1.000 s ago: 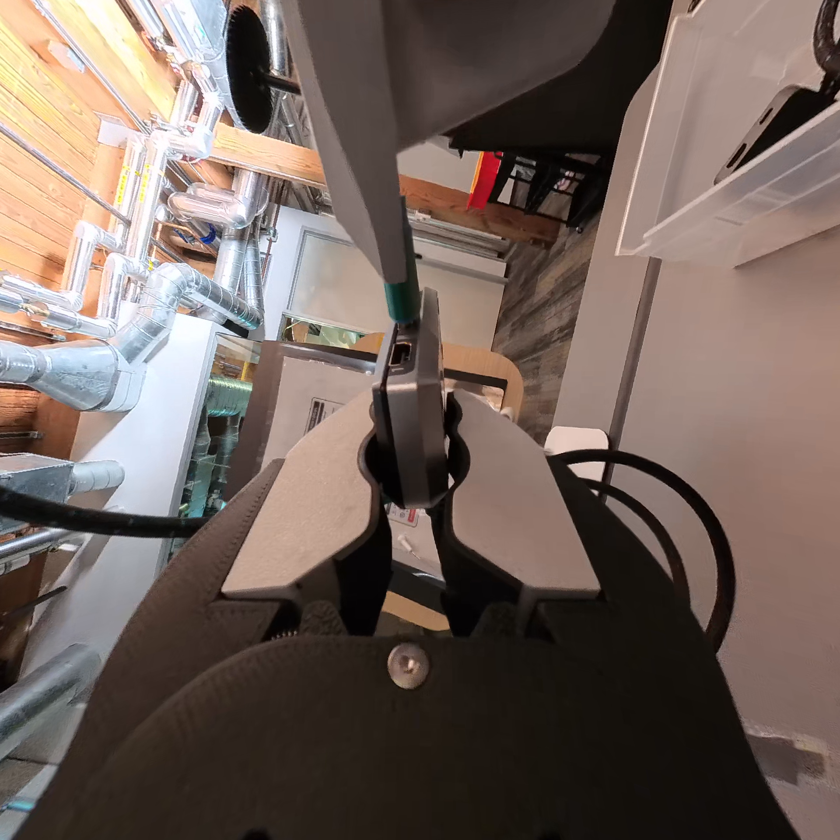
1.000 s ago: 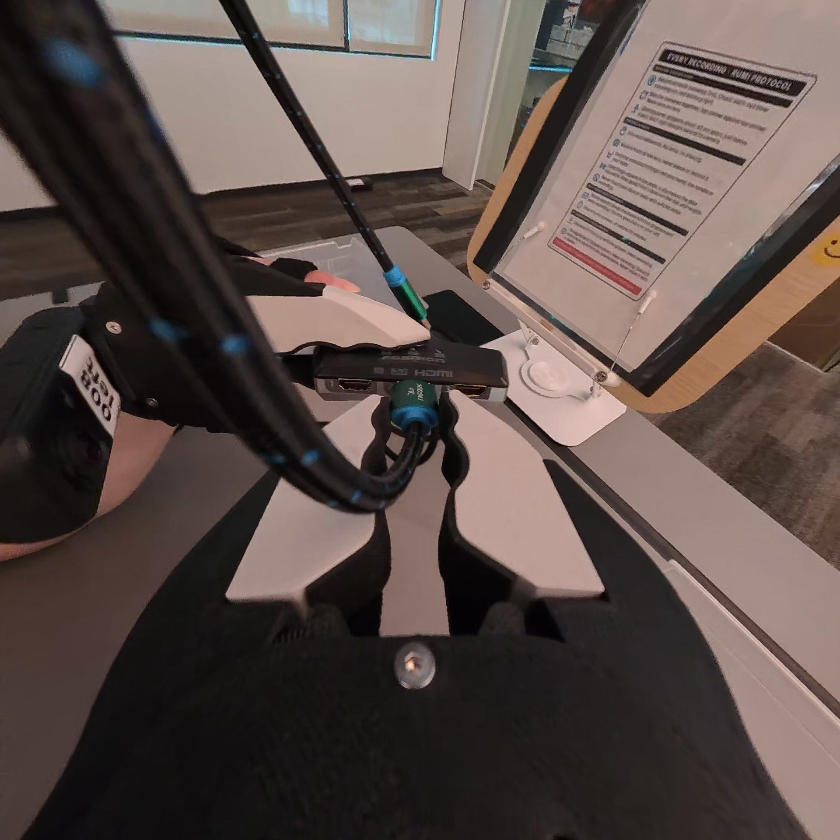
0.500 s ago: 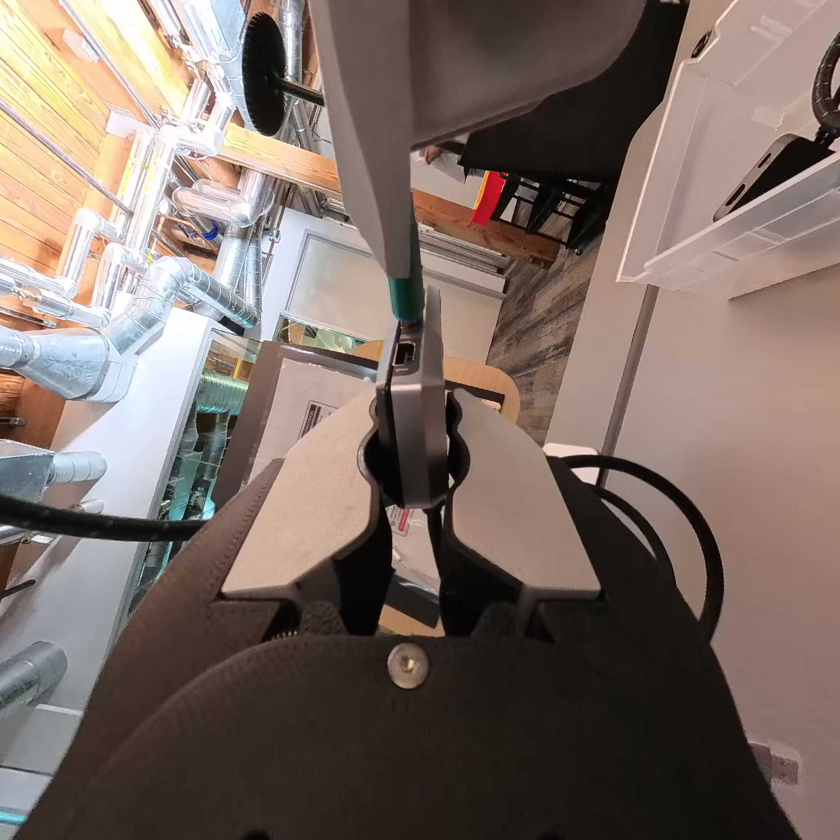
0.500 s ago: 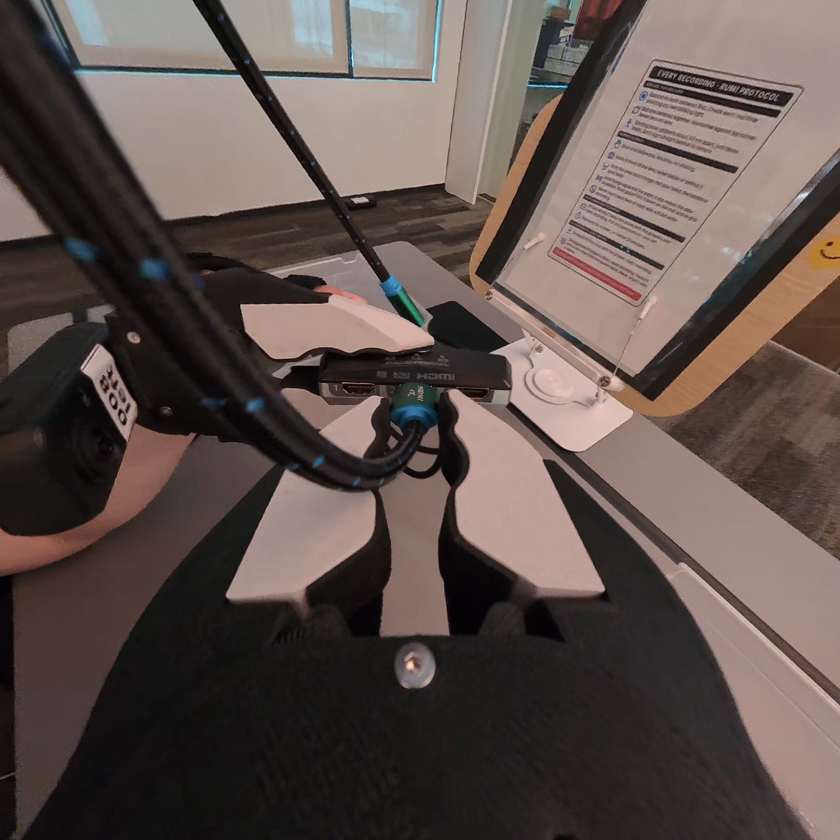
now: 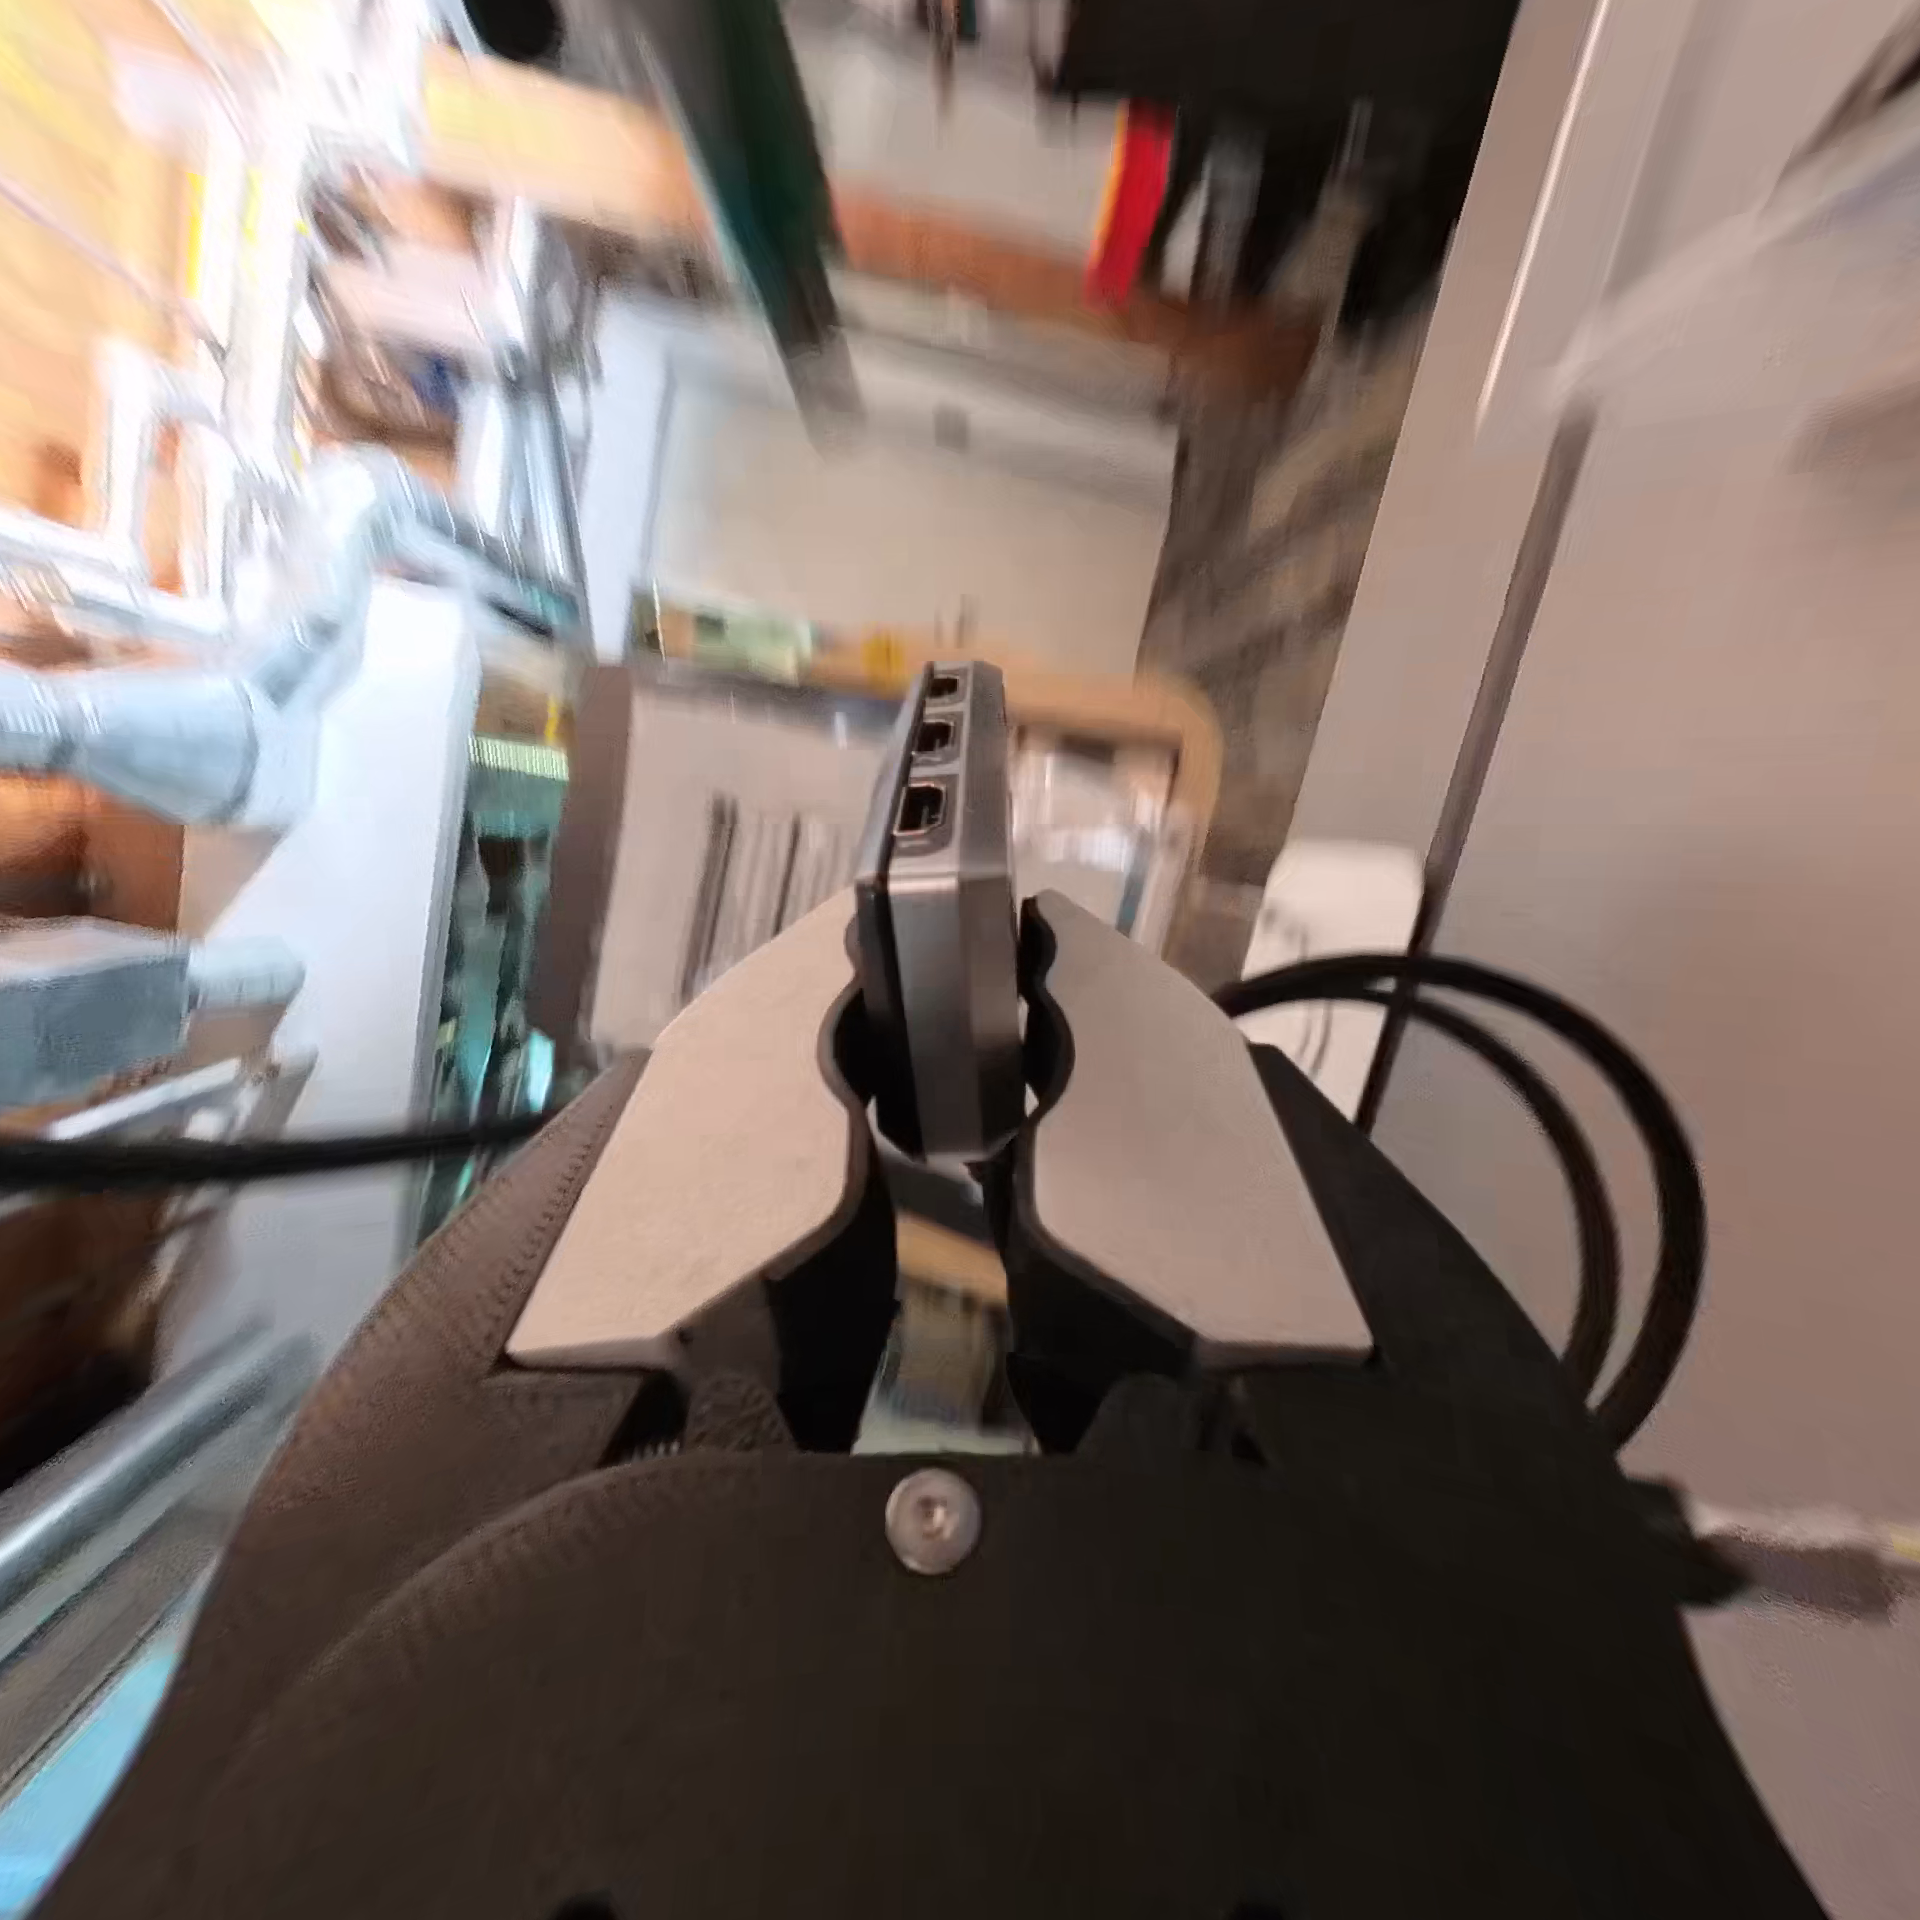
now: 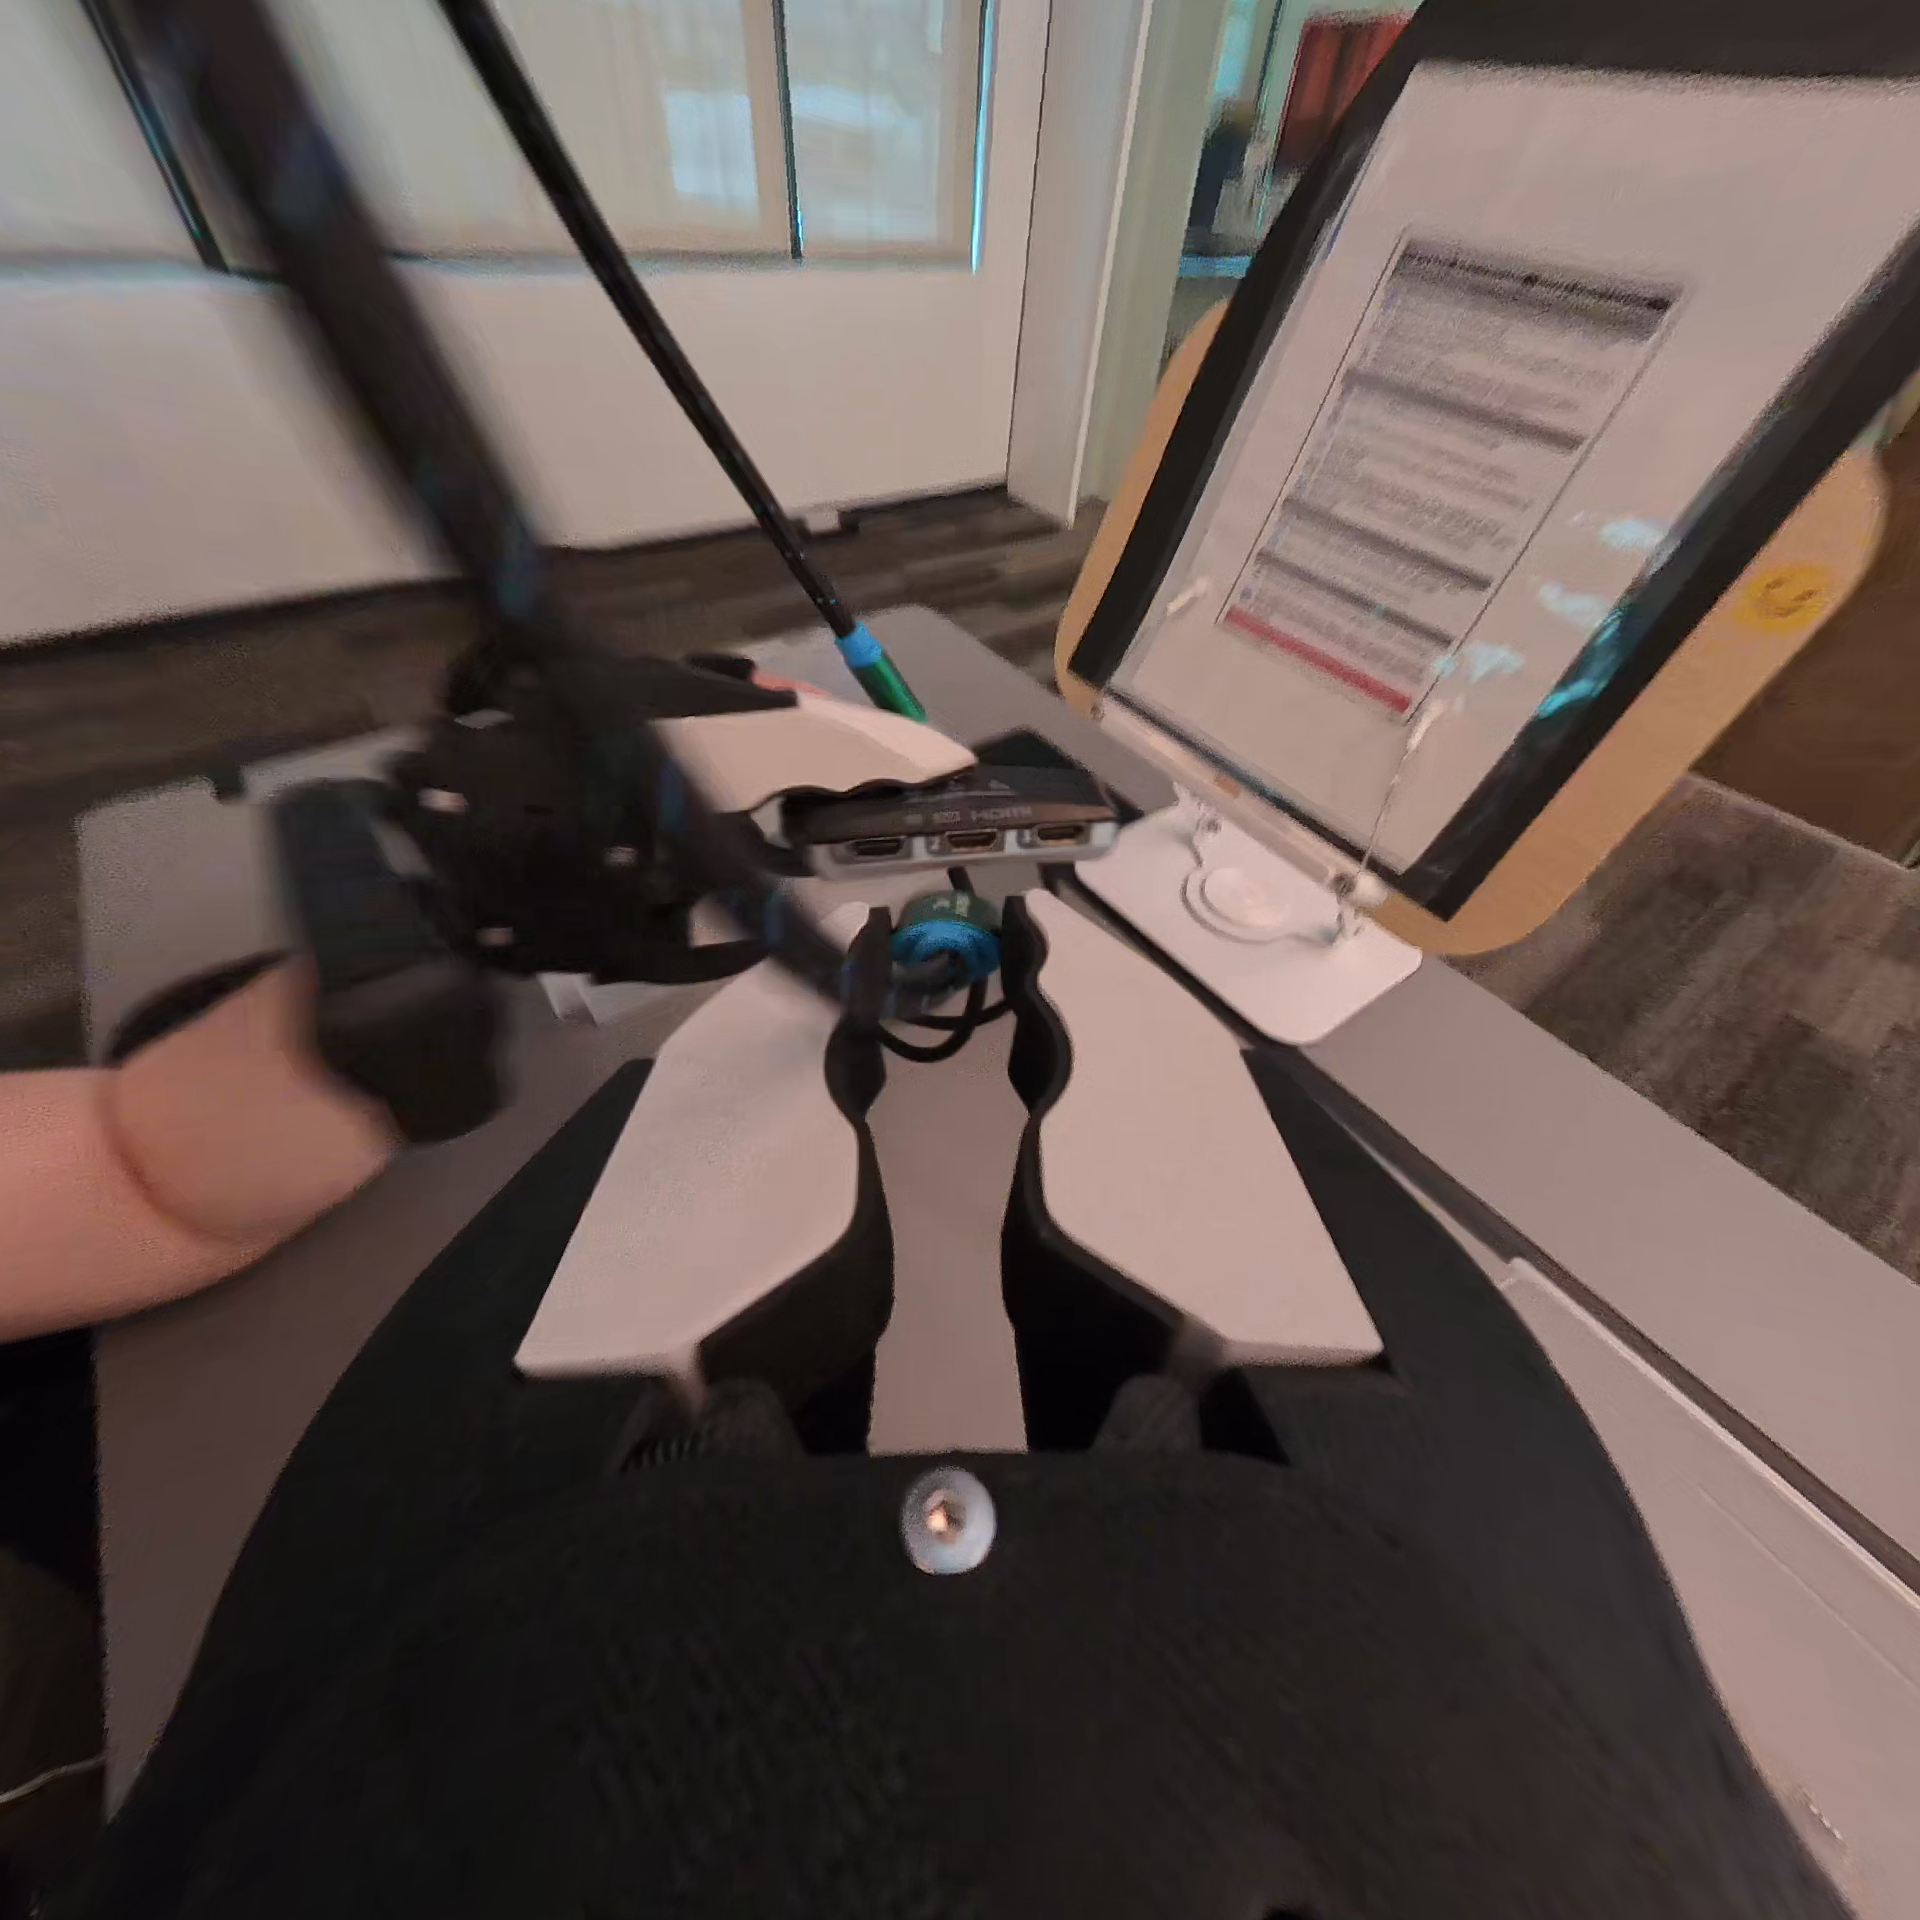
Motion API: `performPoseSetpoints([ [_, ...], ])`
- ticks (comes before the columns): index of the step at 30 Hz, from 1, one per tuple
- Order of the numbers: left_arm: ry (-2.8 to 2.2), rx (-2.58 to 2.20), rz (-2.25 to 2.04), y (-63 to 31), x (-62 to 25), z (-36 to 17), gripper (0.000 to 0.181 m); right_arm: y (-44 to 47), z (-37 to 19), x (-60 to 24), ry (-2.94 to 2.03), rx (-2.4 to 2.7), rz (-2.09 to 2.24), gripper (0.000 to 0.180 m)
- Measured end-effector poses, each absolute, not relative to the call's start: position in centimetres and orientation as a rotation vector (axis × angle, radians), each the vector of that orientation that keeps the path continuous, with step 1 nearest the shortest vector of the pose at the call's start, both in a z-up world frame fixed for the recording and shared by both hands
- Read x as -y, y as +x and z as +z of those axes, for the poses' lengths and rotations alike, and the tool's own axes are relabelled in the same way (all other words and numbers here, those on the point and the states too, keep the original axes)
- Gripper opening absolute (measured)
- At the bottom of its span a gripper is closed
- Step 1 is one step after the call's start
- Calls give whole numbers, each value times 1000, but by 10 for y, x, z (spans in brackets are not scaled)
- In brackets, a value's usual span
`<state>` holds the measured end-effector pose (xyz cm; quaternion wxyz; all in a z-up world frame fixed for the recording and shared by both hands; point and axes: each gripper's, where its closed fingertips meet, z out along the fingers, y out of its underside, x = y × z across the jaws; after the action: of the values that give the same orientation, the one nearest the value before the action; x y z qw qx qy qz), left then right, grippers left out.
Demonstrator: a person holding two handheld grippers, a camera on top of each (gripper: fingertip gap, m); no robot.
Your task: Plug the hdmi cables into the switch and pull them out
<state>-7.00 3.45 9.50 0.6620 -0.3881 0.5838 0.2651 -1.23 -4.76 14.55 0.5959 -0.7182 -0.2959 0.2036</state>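
My left gripper [image 5: 943, 935] is shut on the dark grey HDMI switch [image 5: 956, 1029] and holds it edge-on above the table. Three empty ports [image 5: 920, 805] show along its side. In the right wrist view the switch [image 6: 951, 816] sits between the left gripper's white fingers [image 6: 831, 743], ports towards me. My right gripper [image 6: 943, 925] is shut on a green and blue HDMI plug [image 6: 940, 928], just out of the middle port. Its black braided cable [image 6: 395, 343] arches up to the left. A second green plug [image 6: 883, 681] meets the switch's far side.
A framed sheet on a white stand [image 6: 1288, 935] stands at the right on the grey table [image 6: 1558, 1164]. A person's hand [image 6: 187, 1143] holds the left gripper. Black cable loops [image 5: 1621, 1174] lie on the table. The left wrist view is blurred by motion.
The plug in my right gripper has come out of the switch's middle port and now sits a little clear of it. The left view has swung, and the right gripper has left it.
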Motion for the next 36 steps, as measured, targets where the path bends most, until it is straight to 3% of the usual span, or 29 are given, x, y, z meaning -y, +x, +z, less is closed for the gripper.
performPoseSetpoints([
  [6,-882,-1251,341,-96,-24,119,21,83,188,95,-1531,469,478,21],
  [17,-842,-1295,334,-88,-9,121,22,205,125,128,-1715,342,400,10],
  [24,-827,-1315,349,-82,-5,118,21,197,62,118,-2011,466,435,11],
  [31,-814,-1318,350,-81,-1,120,21,138,64,141,-1839,936,579,11],
  [36,-814,-1315,351,-82,-1,121,22,161,-9,142,-2289,855,562,10],
])
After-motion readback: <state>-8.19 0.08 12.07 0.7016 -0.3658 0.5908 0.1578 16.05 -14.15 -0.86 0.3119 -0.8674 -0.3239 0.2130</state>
